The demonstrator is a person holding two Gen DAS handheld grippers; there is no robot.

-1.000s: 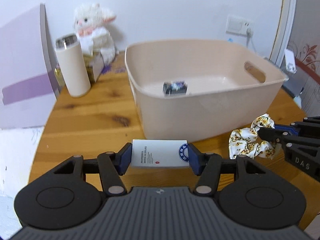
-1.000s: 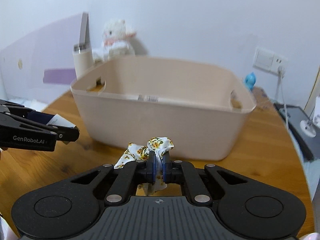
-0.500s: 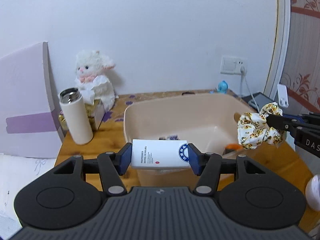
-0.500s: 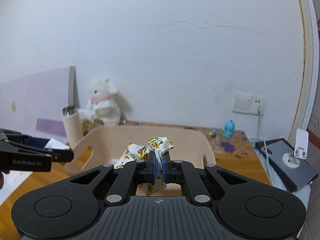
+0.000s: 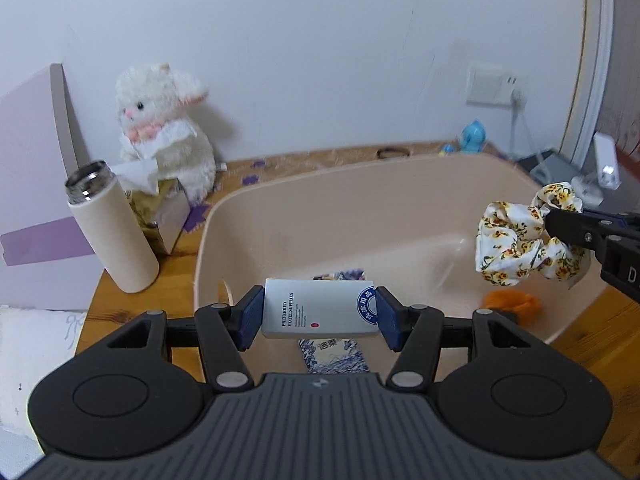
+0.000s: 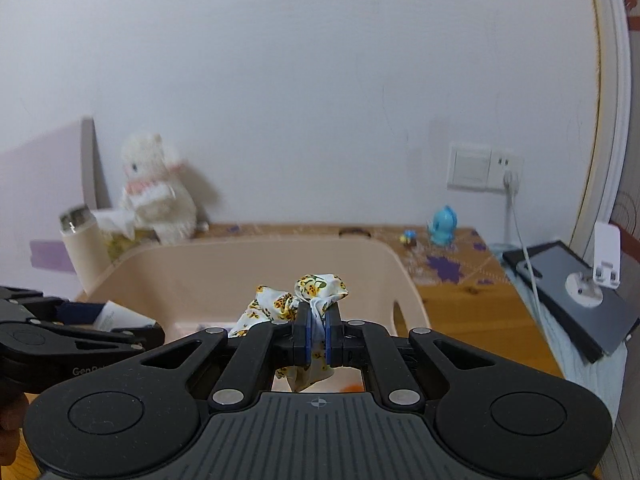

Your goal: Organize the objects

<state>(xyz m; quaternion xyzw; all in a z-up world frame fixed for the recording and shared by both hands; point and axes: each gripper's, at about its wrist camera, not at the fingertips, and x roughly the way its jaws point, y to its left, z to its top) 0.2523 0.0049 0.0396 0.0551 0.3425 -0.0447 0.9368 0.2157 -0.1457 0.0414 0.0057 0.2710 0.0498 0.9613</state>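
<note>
White card box (image 5: 320,307) with grey print, clamped across its short ends by my left gripper (image 5: 318,314). I hold it level and raised over the near-left part of the beige bin (image 5: 280,216), not touching rim or floor. Squeezing it end to end keeps the printed face up and leaves the underside free, so I judge it can drop flat once the pads part.

Floral scrunchie (image 6: 298,300) pinched in my right gripper (image 6: 316,338), pads nearly together with a fold of fabric between them. The rest of the cloth hangs loose, above and below the pads. Seen from the left wrist it hangs over the right end of the bin (image 5: 520,236). Soft cloth needs only a pinch; it will fall limp wherever I let go.

Already in the bin: a blue-patterned packet (image 5: 334,354) below the box, a small dark printed item (image 5: 340,276) behind it, and something orange (image 5: 510,302) under the scrunchie. My read: both loads are over the bin and ready for release, spaced well apart so neither gripper crowds the other.

Outside the bin, on the wooden desk (image 5: 176,264): a cream flask (image 5: 114,236) to the left, a tissue box (image 5: 166,212) and a plush rabbit (image 5: 164,136) behind it, and a small blue figure (image 6: 442,228) by the wall.
</note>
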